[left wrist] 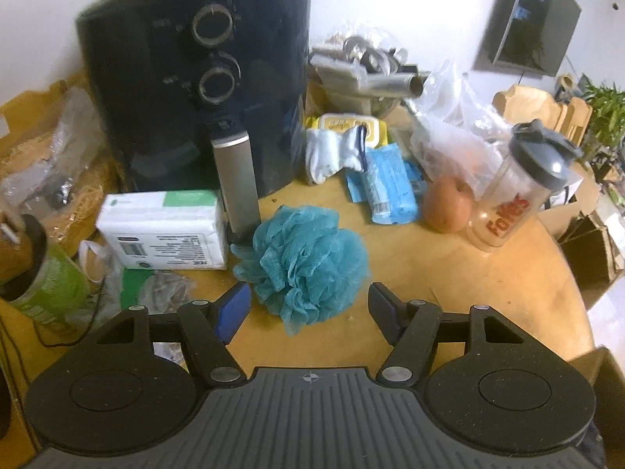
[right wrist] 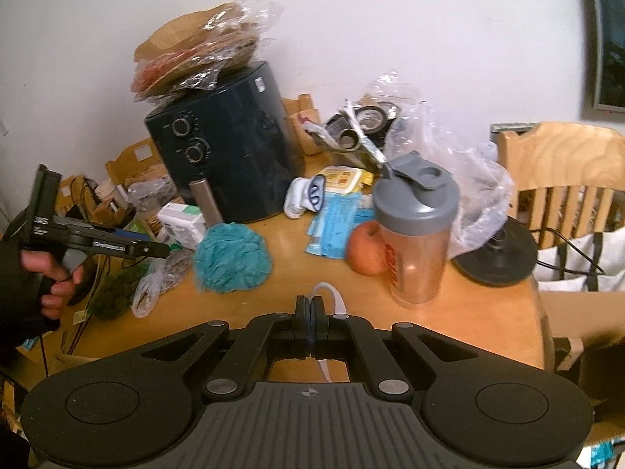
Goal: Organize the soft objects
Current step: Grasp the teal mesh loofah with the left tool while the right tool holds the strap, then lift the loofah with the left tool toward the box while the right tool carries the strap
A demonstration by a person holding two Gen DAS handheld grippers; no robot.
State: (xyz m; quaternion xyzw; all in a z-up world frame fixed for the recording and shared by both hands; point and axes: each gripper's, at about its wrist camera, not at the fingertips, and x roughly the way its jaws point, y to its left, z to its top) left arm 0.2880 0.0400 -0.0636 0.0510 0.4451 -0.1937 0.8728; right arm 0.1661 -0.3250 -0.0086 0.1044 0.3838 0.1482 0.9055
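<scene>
Though blurred, wooden table [left wrist: 449, 293] looks cluttered against white wall [right wrist: 351, 19].

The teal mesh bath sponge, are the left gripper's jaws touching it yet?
Apart. The left wrist view shows the teal mesh bath sponge between the left gripper's open jaws, with bare table either side.
</scene>
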